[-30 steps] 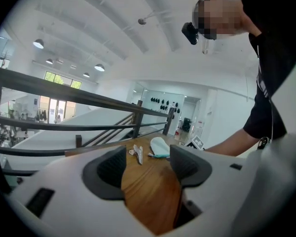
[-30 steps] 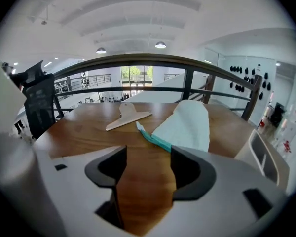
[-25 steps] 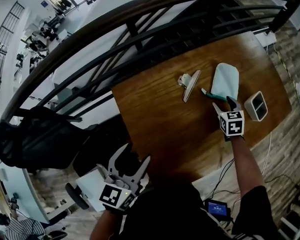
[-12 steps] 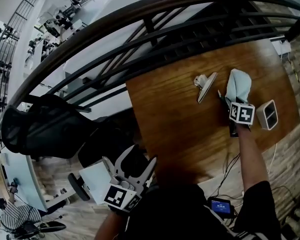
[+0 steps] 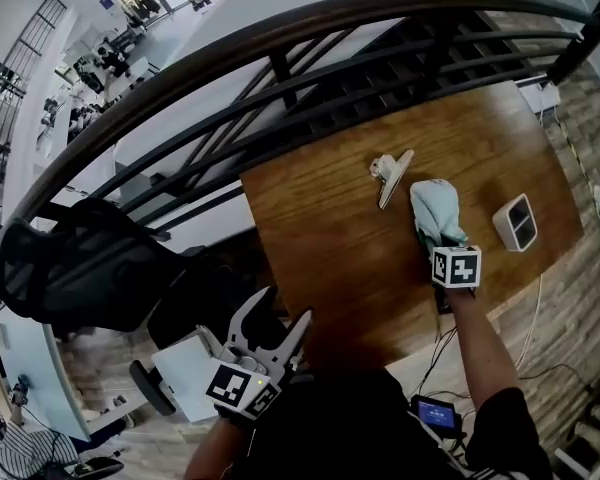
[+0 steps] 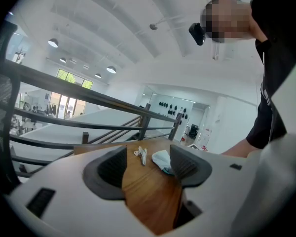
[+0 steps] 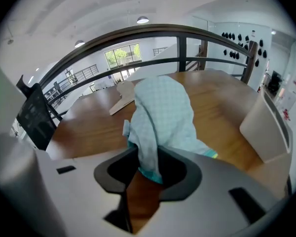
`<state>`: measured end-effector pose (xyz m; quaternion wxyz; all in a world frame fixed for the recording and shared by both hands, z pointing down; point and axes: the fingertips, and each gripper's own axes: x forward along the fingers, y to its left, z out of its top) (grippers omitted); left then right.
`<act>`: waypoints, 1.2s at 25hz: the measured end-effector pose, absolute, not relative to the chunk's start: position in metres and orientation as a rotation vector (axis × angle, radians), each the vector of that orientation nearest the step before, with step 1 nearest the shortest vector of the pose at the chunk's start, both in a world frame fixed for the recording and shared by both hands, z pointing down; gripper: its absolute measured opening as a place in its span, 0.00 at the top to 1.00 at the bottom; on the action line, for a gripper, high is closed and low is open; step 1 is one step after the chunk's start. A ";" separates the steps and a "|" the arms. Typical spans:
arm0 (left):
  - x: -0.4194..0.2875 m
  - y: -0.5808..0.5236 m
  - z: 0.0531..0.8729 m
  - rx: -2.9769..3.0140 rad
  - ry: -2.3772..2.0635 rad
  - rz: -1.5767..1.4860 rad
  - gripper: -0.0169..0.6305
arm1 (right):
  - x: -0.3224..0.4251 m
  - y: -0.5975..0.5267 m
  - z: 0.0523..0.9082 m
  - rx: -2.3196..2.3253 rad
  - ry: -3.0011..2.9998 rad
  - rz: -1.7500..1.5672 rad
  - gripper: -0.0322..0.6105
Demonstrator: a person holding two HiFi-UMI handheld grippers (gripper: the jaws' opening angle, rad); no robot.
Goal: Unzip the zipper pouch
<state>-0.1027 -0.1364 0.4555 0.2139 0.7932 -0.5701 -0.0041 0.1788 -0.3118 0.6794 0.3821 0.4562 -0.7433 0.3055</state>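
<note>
Two grippers, one engaged. Pinched in the right gripper (image 7: pixel 148 169), jaws just closed on bunched cloth: the pale-blue checked zipper pouch (image 7: pixel 163 110), heaped on the wooden table (image 5: pixel 320 238) directly ahead of the jaws, with its teal zipper edge trailing to their right. Held wide open and empty, well back from the table's near edge: the left gripper (image 6: pixel 148 164). Beyond the pouch, a white clip (image 5: pixel 388 173). Likely trouble from here: fabric seized rather than the slider, dragging the unanchored pouch whole across the wood, zipper unmoved.
</note>
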 end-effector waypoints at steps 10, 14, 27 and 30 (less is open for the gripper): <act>-0.089 -0.120 0.461 2.277 -1.449 -0.024 0.55 | 0.135 -0.192 0.668 1.023 -1.945 0.844 0.77; -0.085 -0.113 0.465 2.296 -1.421 -0.012 0.55 | 0.126 -0.176 0.668 1.026 -1.942 0.864 0.77; -0.085 -0.098 0.477 2.348 -1.319 0.044 0.55 | 0.077 -0.120 0.665 0.999 -1.966 0.958 0.76; -0.086 -0.096 0.483 2.349 -1.297 0.056 0.55 | 0.061 -0.105 0.669 0.971 -1.974 0.979 0.75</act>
